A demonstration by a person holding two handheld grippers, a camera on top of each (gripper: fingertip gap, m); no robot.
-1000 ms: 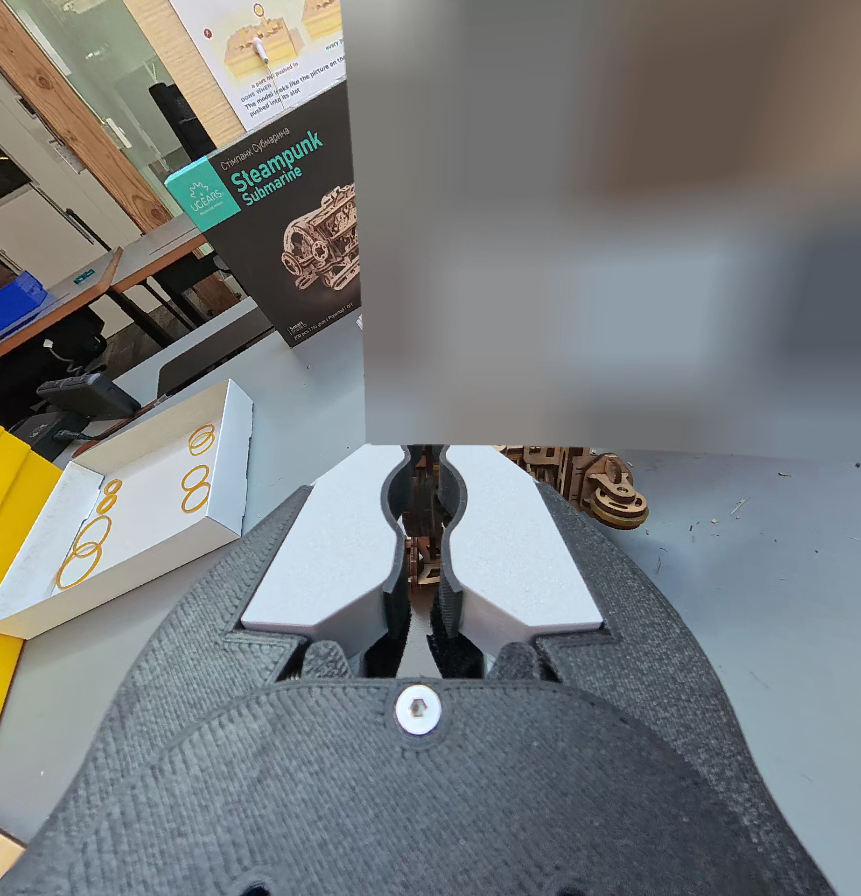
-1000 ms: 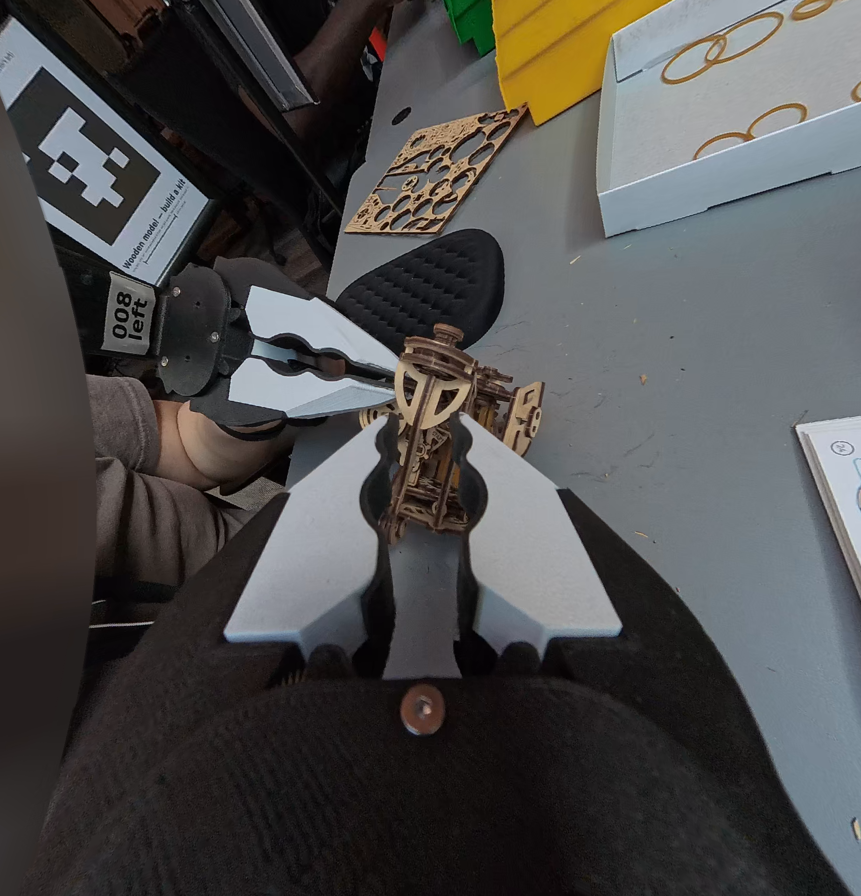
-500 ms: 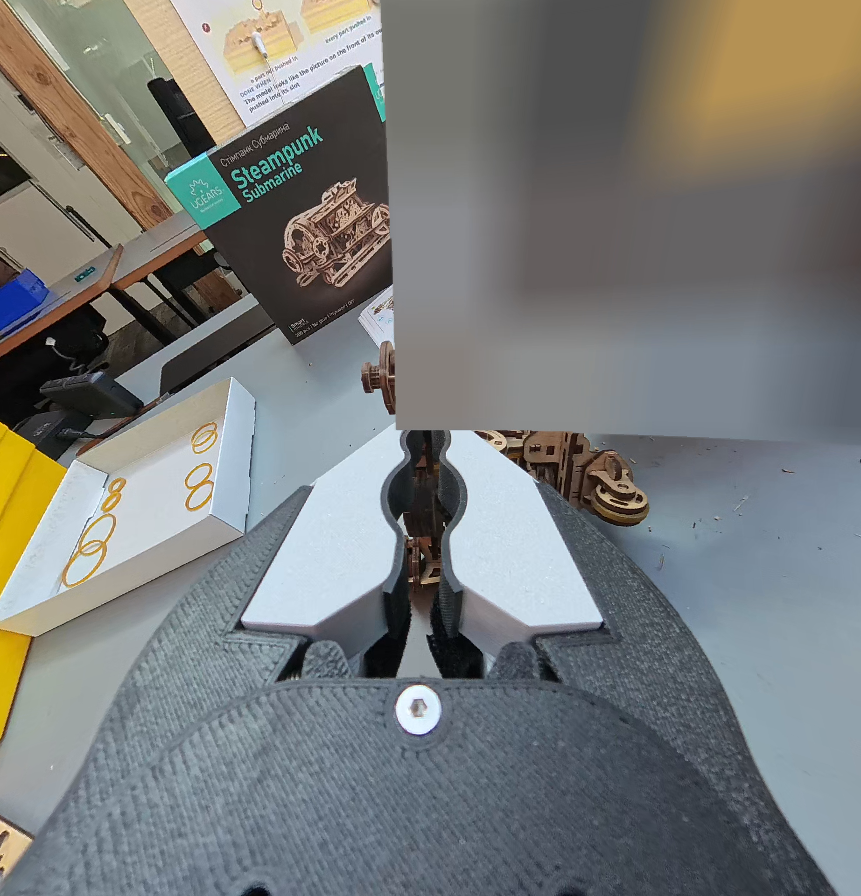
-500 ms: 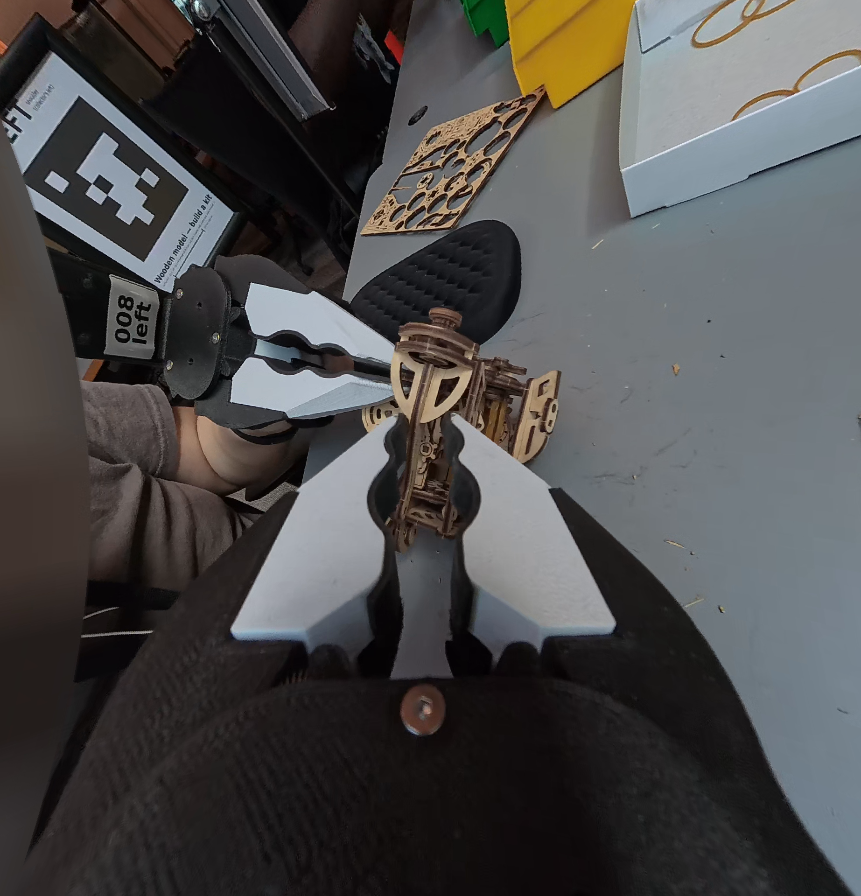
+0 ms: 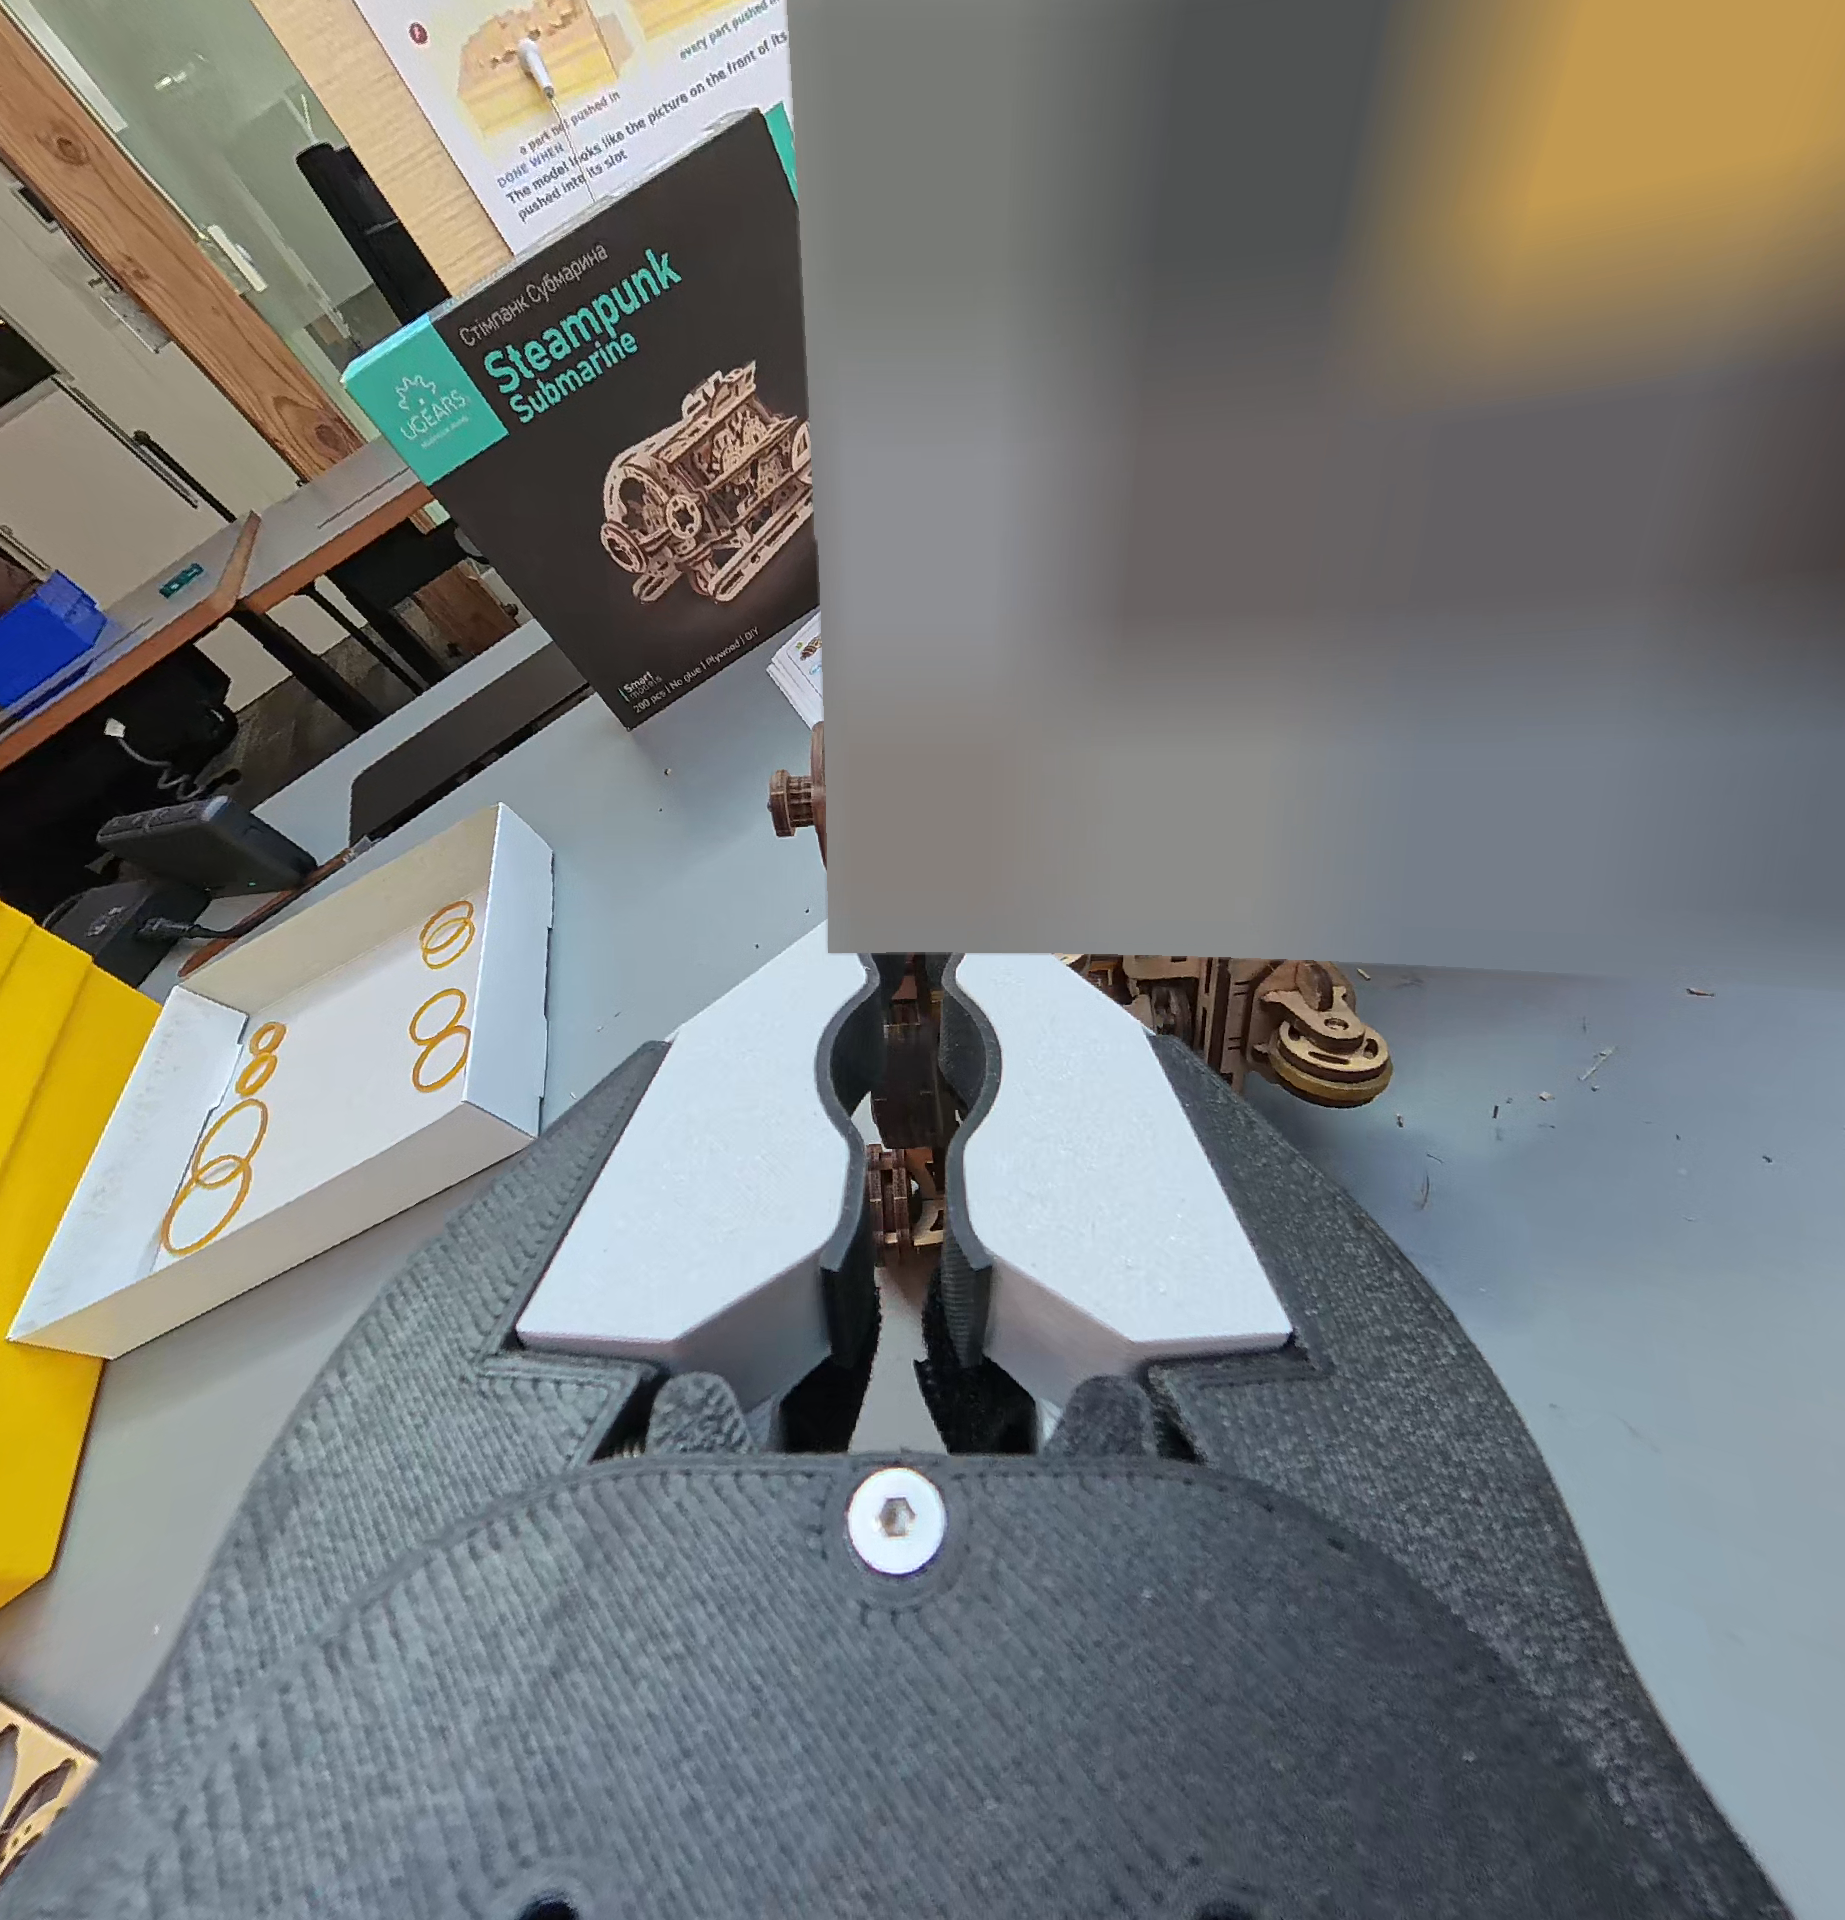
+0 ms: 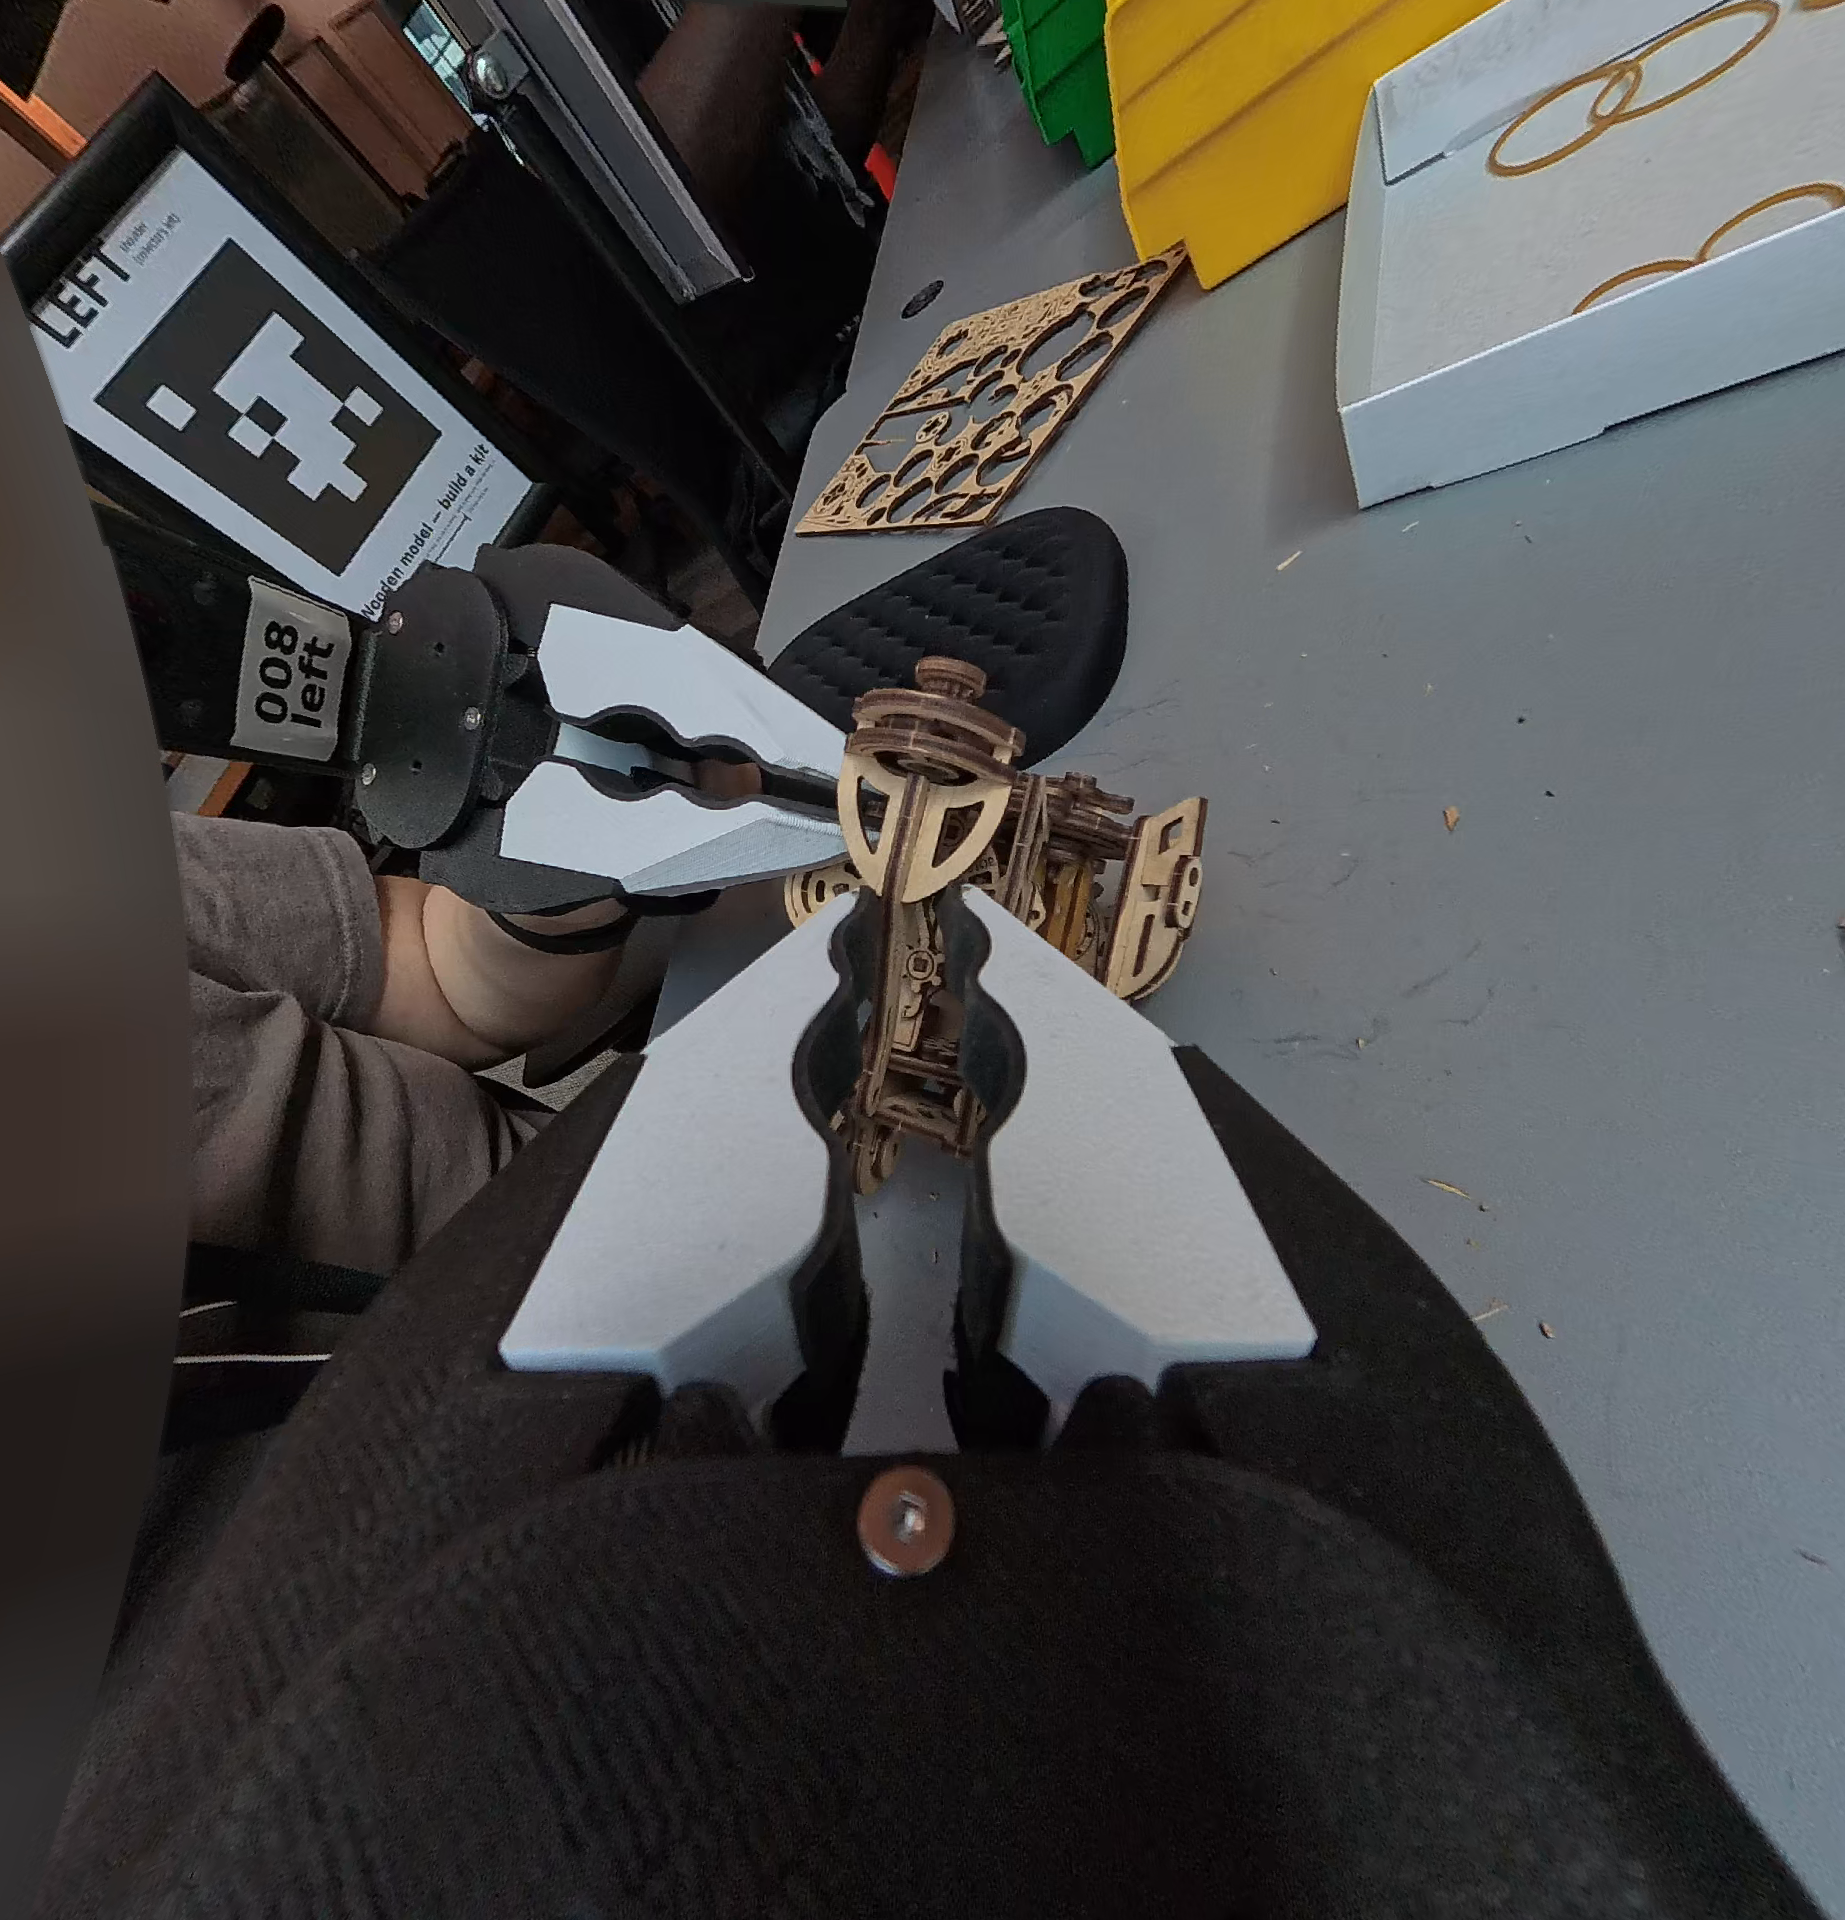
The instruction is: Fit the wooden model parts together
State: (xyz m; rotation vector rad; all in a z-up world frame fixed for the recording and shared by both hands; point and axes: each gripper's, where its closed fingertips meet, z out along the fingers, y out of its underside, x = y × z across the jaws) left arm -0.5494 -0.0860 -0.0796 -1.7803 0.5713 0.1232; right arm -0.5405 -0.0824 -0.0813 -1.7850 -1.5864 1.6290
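The wooden model [image 6: 1136, 883] stands on the grey table [image 6: 1520, 1039]. Its fan-shaped part [image 6: 923, 821] rises toward me, and the stem below it runs down between my right fingers. My right gripper [image 6: 910, 914] is shut on that stem, with both pads against it. My left gripper [image 6: 835, 816] comes in from the left with its fingers together. Its tips reach the model behind the fan-shaped part and are hidden there. In the left wrist view my left gripper [image 5: 913, 966] is shut, its tips under a blurred patch. The model's wheel [image 5: 1323, 1049] shows to the right.
A white tray [image 6: 1520, 426] with rubber bands, also in the left wrist view [image 5: 523, 987], stands beside yellow bins [image 6: 1209, 125]. A cut-out plywood sheet [image 6: 991, 405] and a black pad [image 6: 980, 623] lie behind the model. The kit box [image 5: 606, 436] stands at the back. A person's arm [image 6: 461, 966] is on the left. The tips of both grippers are at nearly the same place.
My right fingers have closed in on the wooden stem until both pads press it. My left gripper has stayed shut at the model. Both views have shifted slightly.
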